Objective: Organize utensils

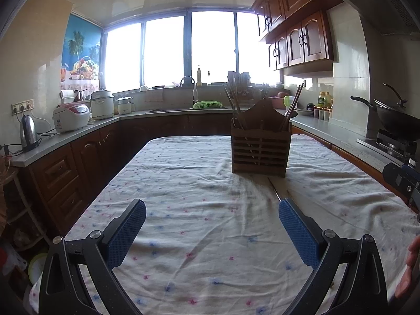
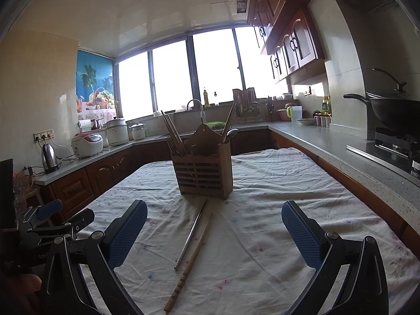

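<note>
Both the left gripper (image 1: 212,227) and right gripper (image 2: 214,229) are hovering spread wide and empty over the tablecloth (image 2: 275,197), where two chopsticks (image 2: 189,244) are lying just before the upright wooden utensil holder (image 2: 203,173).

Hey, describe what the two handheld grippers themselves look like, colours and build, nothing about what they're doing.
Both match. The left gripper and right gripper each have two black angular arms with triangular cut-outs and round silver pivot bolts. The fingers carry blue pads with a fine dimpled grid texture. No cables show. A bare hand shows at the edge of the left view; no sleeve is visible.
</note>
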